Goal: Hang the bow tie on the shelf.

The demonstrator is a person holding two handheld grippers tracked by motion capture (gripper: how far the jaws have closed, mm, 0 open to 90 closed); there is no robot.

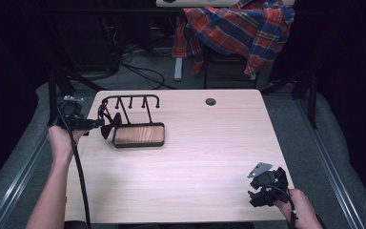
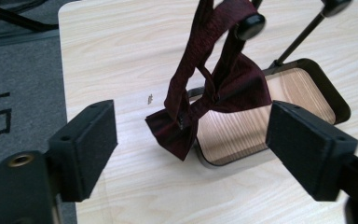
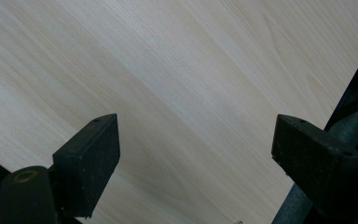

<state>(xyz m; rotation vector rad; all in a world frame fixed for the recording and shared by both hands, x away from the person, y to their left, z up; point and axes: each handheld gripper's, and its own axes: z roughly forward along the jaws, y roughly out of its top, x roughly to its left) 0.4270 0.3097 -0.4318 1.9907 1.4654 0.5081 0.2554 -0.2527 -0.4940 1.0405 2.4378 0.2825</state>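
Observation:
A dark red bow tie (image 1: 109,123) (image 2: 233,86) hangs by its strap from a knobbed peg (image 2: 250,25) of a black wire rack (image 1: 131,101). The rack stands on a wooden tray base (image 1: 138,135) (image 2: 307,88) at the table's back left. My left gripper (image 1: 97,124) (image 2: 193,133) is level, just left of the tie. Its jaws stand wide apart, the tie hangs a little beyond them, and neither pad touches it. At the front right corner my right gripper (image 1: 259,191) (image 3: 191,144) is open over bare tabletop with nothing between its pads.
The light wooden table (image 1: 209,157) has a cable hole (image 1: 210,101) near its back edge. A plaid shirt (image 1: 240,24) lies over a chair behind the table. Cables run across the floor (image 1: 138,71) at the back left. The table's left edge (image 2: 65,93) is close to my left gripper.

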